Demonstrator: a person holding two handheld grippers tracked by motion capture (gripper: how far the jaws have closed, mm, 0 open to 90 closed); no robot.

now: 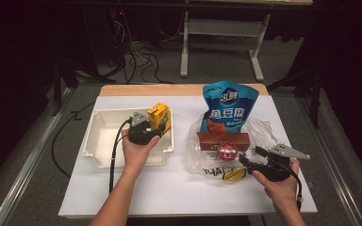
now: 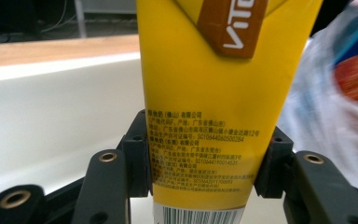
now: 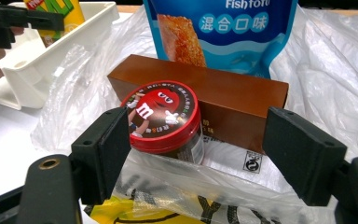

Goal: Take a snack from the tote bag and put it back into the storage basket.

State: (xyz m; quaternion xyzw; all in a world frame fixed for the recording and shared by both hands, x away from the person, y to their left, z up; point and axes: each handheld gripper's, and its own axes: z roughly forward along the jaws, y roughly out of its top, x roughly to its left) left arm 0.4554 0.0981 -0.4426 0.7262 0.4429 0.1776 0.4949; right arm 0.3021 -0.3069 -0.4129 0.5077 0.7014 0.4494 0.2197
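Yellow carton point(image 2: 205, 107) clamped upright by left gripper point(image 1: 147, 132), held over right part of white bin point(image 1: 104, 136) for placing. Right gripper point(image 3: 196, 154) held wide before red-lidded jar point(image 3: 164, 122) on plastic bag point(image 3: 307, 60), ready for pickup.

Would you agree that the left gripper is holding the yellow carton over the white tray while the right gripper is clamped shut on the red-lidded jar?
Not quite. The right gripper is open: in the right gripper view its jaws stand wide, and the red-lidded jar sits near one jaw with a clear gap to the other. The rest holds: the left gripper grips the yellow carton over the white tray.
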